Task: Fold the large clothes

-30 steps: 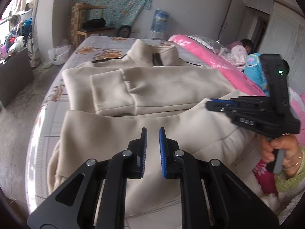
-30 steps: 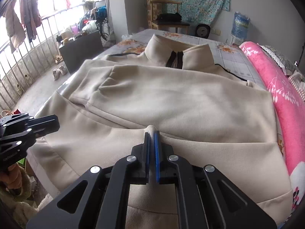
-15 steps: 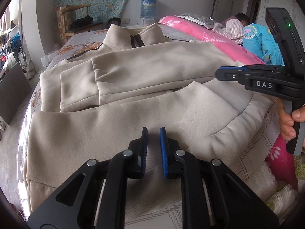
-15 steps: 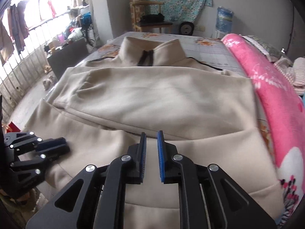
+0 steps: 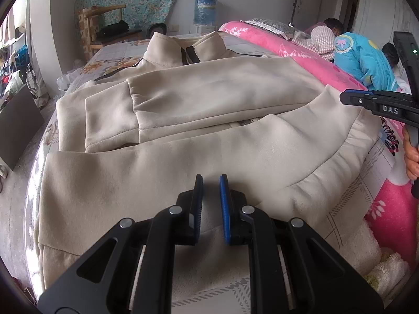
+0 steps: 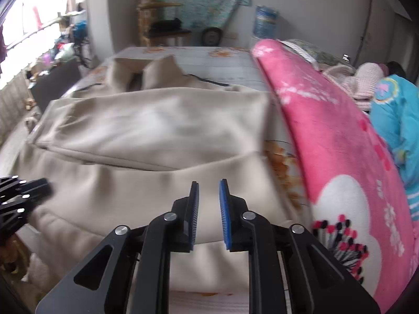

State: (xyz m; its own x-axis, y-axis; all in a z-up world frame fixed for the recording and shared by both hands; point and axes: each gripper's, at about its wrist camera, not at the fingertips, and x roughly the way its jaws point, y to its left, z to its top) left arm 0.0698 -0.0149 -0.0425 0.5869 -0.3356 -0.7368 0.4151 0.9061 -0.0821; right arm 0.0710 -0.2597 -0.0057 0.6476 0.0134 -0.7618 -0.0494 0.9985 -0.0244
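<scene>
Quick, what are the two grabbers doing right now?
Left gripper: open a little, holding nothing, above the beige jacket.
Right gripper: fingers opening, nothing between them.

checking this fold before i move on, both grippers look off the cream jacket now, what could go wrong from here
1. The folded-up hem of the cream jacket bulges and creases near its right corner; with the left hand-held gripper open and empty and the right hand-held gripper opening with nothing between its pads, the flap may slide back.
2. The jacket's right edge lies close to the pink blanket; the next grab there might catch both.
</scene>
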